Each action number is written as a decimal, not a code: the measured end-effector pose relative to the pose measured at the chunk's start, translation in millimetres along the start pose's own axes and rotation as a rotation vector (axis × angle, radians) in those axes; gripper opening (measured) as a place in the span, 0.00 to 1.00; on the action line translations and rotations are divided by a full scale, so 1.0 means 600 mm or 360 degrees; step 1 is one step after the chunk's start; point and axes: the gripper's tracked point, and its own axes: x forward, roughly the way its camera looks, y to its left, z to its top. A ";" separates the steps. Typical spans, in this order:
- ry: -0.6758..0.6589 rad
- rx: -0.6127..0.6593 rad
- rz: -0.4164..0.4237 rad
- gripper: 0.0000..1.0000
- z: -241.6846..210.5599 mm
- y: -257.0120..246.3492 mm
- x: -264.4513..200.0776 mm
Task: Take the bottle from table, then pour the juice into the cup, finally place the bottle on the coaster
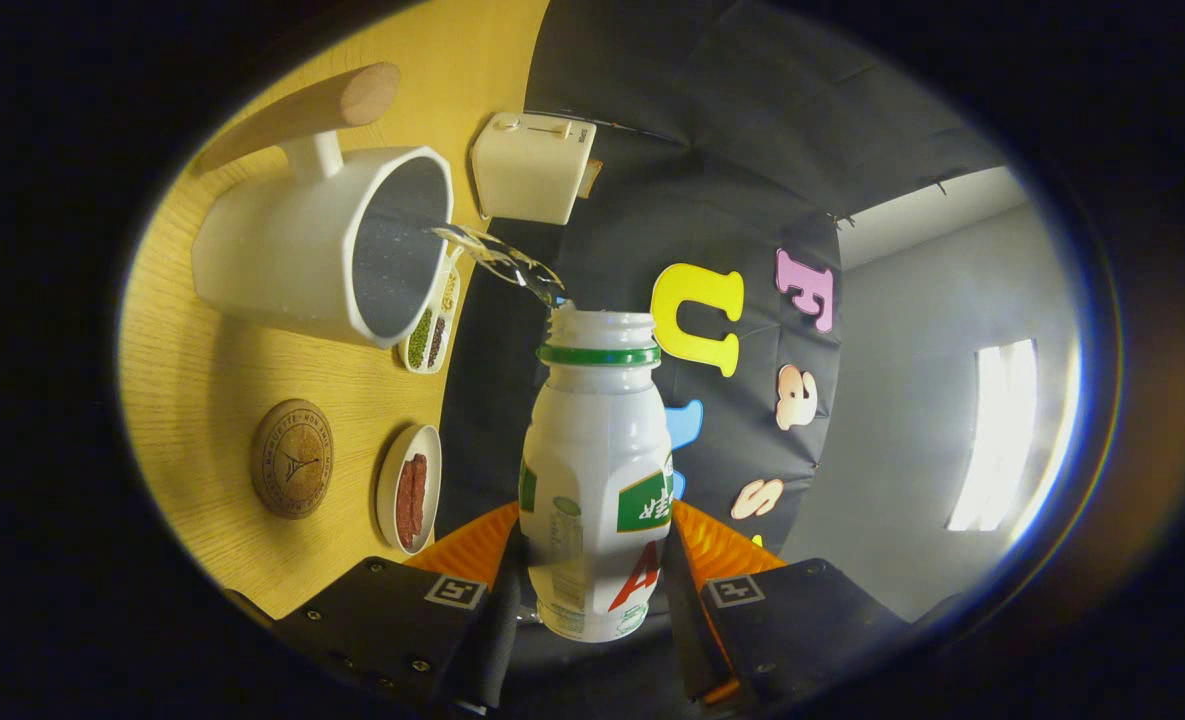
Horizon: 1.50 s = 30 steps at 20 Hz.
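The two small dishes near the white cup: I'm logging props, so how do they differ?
The round white dish beside the round cork coaster holds reddish-brown strips; the narrow divided white dish, partly behind the white cup, holds green, dark and tan bits in separate compartments. Both are white and rest on the wooden table.

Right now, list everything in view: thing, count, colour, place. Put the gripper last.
bottle: one, white with green neck ring, uncapped, between the fingers, tipped toward the cup
stream of liquid: one, clear, arcing from bottle mouth into the cup
cup: one, white with wooden handle, on the table beyond the bottle
coaster: one, brown cork, round, on the table near the cup
small dish: one, white, holding red strips, beside the coaster
divided dish: one, white, holding beans, next to the cup
toaster: one, cream, past the cup
table: one, light wood
gripper: one, both fingers pressing the bottle
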 end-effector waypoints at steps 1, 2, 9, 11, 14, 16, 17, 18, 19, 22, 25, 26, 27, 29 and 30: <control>0.0001 -0.0005 -0.0004 0.65 0.000 -0.002 0.000; -0.0001 -0.0011 -0.0005 0.65 0.000 -0.002 -0.001; -0.0011 -0.0055 -0.0033 0.65 0.000 -0.015 0.000; -0.0013 -0.0064 -0.0040 0.65 -0.002 -0.017 0.001; -0.0017 -0.0085 -0.0055 0.65 -0.002 -0.022 0.002; -0.0021 -0.0111 -0.0067 0.65 0.000 -0.025 0.002; -0.0023 -0.0121 -0.0071 0.65 0.000 -0.027 0.002; -0.0023 -0.0129 -0.0075 0.65 0.000 -0.028 0.002; -0.0022 -0.0133 -0.0077 0.65 -0.001 -0.029 0.003; -0.0015 -0.0147 -0.0093 0.65 0.000 -0.033 0.005; -0.0013 -0.0165 -0.0105 0.65 0.000 -0.035 0.006; -0.0013 -0.0174 -0.0110 0.65 0.000 -0.036 0.006; -0.0013 -0.0179 -0.0113 0.65 0.001 -0.037 0.006; -0.0015 -0.0191 -0.0120 0.65 0.001 -0.038 0.007; -0.0018 -0.0201 -0.0125 0.65 0.002 -0.039 0.008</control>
